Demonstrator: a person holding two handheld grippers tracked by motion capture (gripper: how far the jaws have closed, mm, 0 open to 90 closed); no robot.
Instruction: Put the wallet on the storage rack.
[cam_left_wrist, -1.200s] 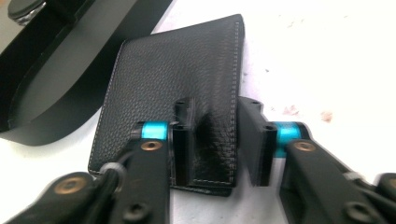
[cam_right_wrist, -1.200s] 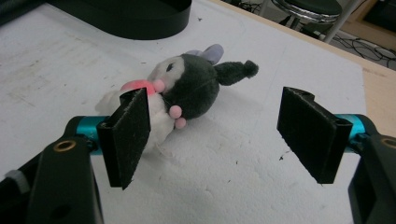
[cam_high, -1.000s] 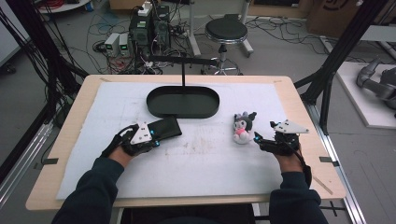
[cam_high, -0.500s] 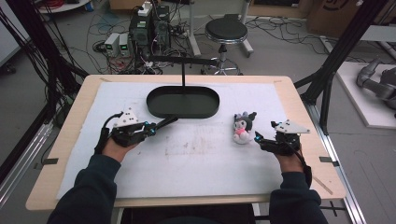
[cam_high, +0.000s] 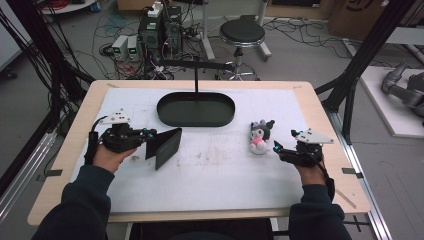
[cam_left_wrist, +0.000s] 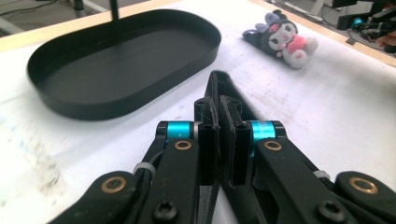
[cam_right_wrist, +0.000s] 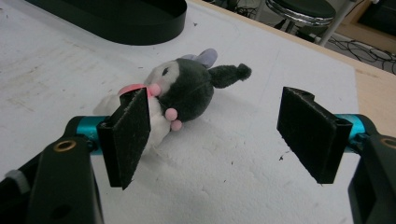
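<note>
A thin black flat panel (cam_high: 167, 149) hangs on edge above the white mat, in front of the black oval tray (cam_high: 196, 121). My left gripper (cam_high: 152, 140) is shut on its left edge, and its jaws have just been closing on it. In the left gripper view the pads (cam_left_wrist: 208, 140) pinch the panel (cam_left_wrist: 223, 88), with the tray (cam_left_wrist: 93, 109) beyond. A small dark plush toy (cam_high: 261, 136) with a pink front lies at the right. My right gripper (cam_high: 277, 148) rests open just right of it. In the right gripper view the toy (cam_right_wrist: 187, 88) lies beyond the spread jaws (cam_right_wrist: 217, 130).
A thin black post (cam_high: 196, 75) with a crossbar rises from the tray's far side. The white mat (cam_high: 225, 170) covers most of the wooden table (cam_high: 325, 115). A stool (cam_high: 242, 35) and cabled equipment stand behind the table. Black frame struts flank both sides.
The left hand has lifted and drawn back to the left. The black panel, flat on the mat before, now stands tilted on edge in the left gripper. The right gripper has stayed put.
</note>
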